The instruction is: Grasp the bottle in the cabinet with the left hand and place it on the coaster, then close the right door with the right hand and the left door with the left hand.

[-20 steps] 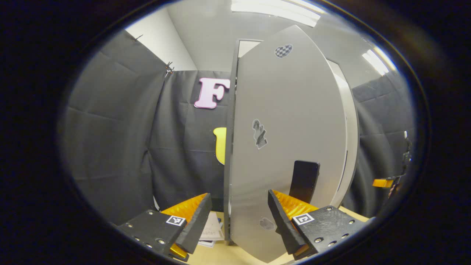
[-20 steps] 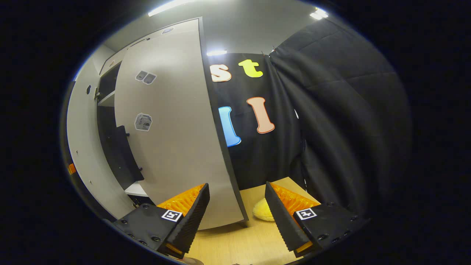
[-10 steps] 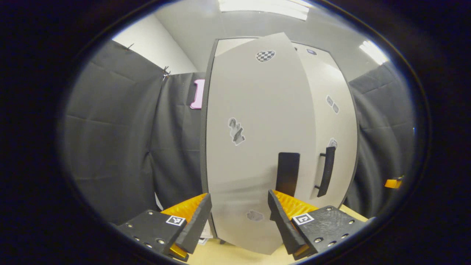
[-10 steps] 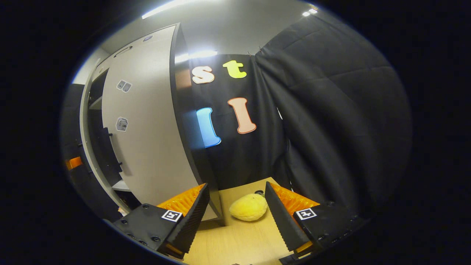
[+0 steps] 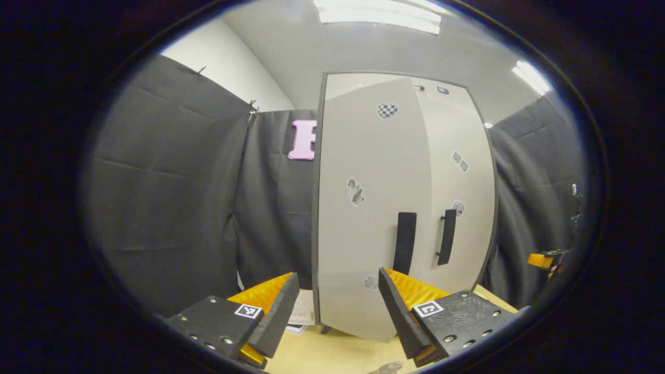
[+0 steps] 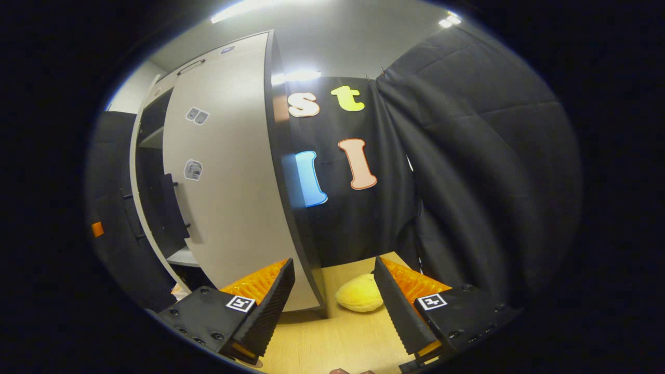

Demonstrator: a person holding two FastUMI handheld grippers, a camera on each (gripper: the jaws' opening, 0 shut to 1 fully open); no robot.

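Observation:
The grey cabinet's left door (image 5: 363,234) stands a little ajar, its black handle (image 5: 404,241) facing me. The right door (image 5: 457,182) lies shut against the cabinet, its handle (image 5: 446,236) beside the other. My left gripper (image 5: 337,311) is open and empty, a short way in front of the left door's lower part. In the right gripper view the right door (image 6: 234,197) is flush with the cabinet's dark side, and a shelf (image 6: 184,257) shows through the gap on its left. My right gripper (image 6: 335,306) is open and empty by the cabinet's right front corner. A small clear thing (image 5: 387,368) at the bottom edge may be the bottle's top.
A yellow soft lump (image 6: 361,293) lies on the wooden table (image 6: 337,343) right of the cabinet, beyond my right fingers. Papers (image 5: 301,317) lie by the cabinet's left foot. Black cloth walls stand close on both sides. The other gripper (image 5: 540,259) shows at the far right.
The left door has swung from wide open to nearly shut, and my left gripper has drawn back from it. The right gripper view has turned slightly.

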